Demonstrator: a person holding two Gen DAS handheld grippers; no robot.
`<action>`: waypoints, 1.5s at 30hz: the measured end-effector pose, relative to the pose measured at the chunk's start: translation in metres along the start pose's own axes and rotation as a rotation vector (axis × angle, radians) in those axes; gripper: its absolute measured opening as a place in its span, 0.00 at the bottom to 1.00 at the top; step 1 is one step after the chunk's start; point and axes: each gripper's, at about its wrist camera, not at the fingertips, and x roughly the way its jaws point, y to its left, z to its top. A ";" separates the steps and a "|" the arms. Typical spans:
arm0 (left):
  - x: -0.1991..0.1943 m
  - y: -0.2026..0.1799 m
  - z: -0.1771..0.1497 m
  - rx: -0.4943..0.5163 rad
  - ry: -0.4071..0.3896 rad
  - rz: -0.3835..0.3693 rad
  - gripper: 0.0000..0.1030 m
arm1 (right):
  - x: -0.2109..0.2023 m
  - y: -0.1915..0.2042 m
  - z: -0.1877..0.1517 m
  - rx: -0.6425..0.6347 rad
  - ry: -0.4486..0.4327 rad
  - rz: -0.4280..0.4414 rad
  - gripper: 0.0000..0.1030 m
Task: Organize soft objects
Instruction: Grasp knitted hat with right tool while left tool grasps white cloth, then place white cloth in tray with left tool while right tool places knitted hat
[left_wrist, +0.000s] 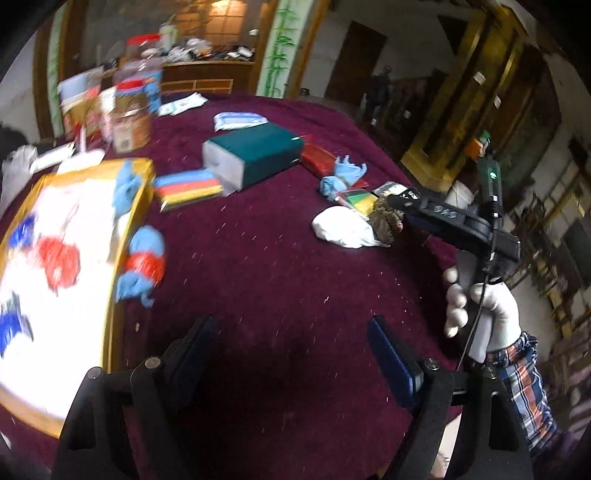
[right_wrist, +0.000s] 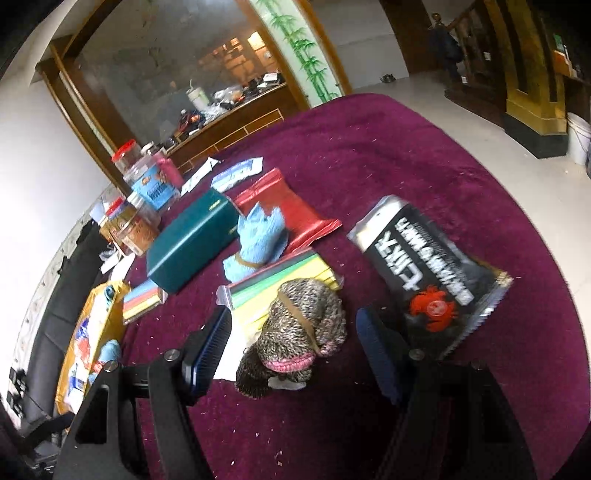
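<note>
Smeared by motion in the left wrist view: yellow-rimmed tray (left_wrist: 127, 236), its red and blue contents unreadable, cut off at the frame's left edge. Blurred too: jars (left_wrist: 135, 110) at the far side of the surface (left_wrist: 277, 266), labels illegible. White cloth (right_wrist: 229, 358) mostly hidden under the knitted bundle (right_wrist: 295, 332). Black packet (right_wrist: 424, 258) partly covered by the right tool's finger (right_wrist: 380, 358), print unreadable.

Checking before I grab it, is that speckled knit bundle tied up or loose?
Tied up: a tan band crosses the knit bundle, holding it rolled on the tablecloth.
</note>
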 end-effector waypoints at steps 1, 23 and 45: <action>0.004 -0.005 0.004 0.017 0.000 0.008 0.84 | 0.005 0.002 -0.002 -0.010 0.007 -0.002 0.67; 0.171 -0.085 0.080 0.374 0.055 0.027 0.84 | -0.004 -0.040 -0.001 0.111 -0.024 -0.007 0.45; 0.029 -0.019 0.030 0.083 -0.076 -0.112 0.23 | -0.001 -0.032 -0.002 0.070 -0.035 -0.045 0.45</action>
